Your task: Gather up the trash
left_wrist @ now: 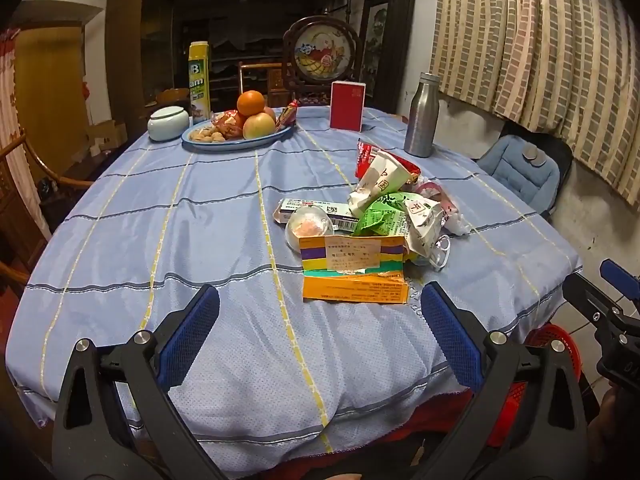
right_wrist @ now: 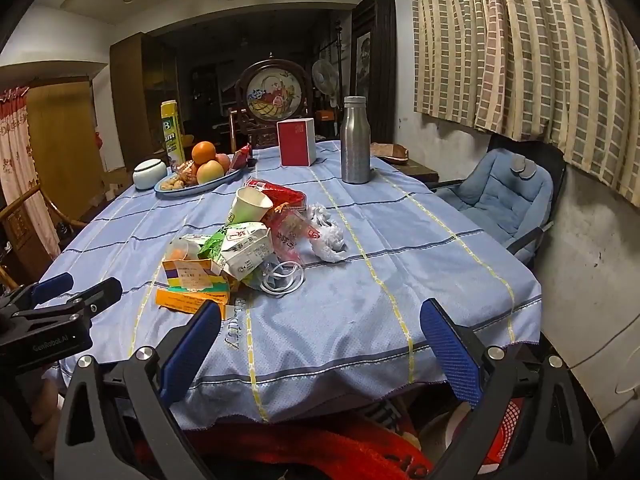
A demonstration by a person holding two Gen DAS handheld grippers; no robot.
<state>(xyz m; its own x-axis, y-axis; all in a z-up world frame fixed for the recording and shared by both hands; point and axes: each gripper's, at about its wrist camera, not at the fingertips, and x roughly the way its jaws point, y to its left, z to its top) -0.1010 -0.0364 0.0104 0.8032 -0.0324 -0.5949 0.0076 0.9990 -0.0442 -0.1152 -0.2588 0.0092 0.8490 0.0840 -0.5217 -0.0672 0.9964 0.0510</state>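
Trash [left_wrist: 360, 236] sits in a heap on the blue tablecloth [left_wrist: 160, 220], past both tools. Your left gripper [left_wrist: 320, 320] and right gripper [right_wrist: 320, 328] are wide apart and hold nothing. Reach first for the orange box [left_wrist: 354, 290] at the near edge, and pinch it flat so it won't slip.

- Tablecloth [left_wrist: 160, 220]: pale blue, crossed by yellow and dark blue stripes.
- Curtain [left_wrist: 540, 48]: beige with a grey brick-like check.
- Box [left_wrist: 347, 106]: red front, white sides.
- Bottle [right_wrist: 355, 140]: plain silver.
- Flat carton [left_wrist: 352, 264]: yellow, purple and green bands, orange underneath.
- Finger pads [left_wrist: 192, 332]: blue on black arms.
- Basket [left_wrist: 560, 344]: red.
- Chair cushion [right_wrist: 496, 196]: light blue.
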